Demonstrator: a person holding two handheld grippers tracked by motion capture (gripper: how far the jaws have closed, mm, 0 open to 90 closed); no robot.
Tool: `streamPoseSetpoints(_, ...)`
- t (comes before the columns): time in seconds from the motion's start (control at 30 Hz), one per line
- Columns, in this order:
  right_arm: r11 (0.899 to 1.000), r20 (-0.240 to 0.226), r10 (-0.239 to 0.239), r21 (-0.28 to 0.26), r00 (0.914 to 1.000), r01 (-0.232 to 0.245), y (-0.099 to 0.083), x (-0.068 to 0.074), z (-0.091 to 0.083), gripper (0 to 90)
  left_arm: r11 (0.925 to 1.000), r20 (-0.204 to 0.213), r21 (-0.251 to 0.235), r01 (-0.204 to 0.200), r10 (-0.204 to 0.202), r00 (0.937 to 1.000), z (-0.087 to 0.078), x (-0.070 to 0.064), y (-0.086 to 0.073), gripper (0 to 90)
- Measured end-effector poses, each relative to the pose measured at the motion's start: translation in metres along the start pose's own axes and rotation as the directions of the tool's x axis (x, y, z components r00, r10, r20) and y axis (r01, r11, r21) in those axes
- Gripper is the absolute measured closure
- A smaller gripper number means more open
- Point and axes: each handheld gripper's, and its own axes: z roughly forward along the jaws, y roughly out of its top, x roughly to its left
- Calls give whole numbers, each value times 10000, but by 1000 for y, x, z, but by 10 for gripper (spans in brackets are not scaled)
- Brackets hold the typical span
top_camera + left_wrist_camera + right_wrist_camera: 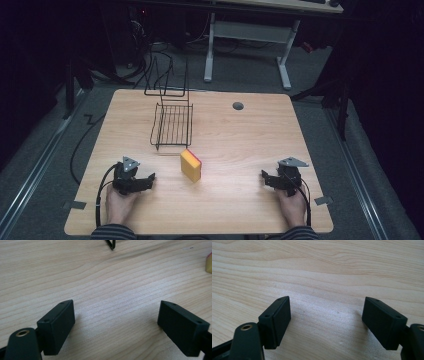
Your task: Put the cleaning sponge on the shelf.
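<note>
A pale wooden table (pixel 240 145) stands in a dark room. On it, near the middle, a yellow sponge (pixel 190 165) stands on edge just in front of a black wire rack (pixel 172 125). The left gripper (pixel 145 182) rests near the sponge's left, jaws wide and empty; the right gripper (pixel 264 179) sits well apart on the other side, jaws likewise wide
</note>
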Motion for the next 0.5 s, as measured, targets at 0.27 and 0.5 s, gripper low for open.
streamPoseSetpoints(0.27, 10000, -1, -1, 0, 10000, 1, 0, 0, 0, 234, 9996, 36, -196, 221, -220, 9998, -4, 2, 1, 150)
streamPoseSetpoints(0.5, 10000, -1, 0, 4, 10000, 0, 0, 0, 0, 234, 9985, 158, -491, 261, -253, 9996, -10, 0, 4, 152)
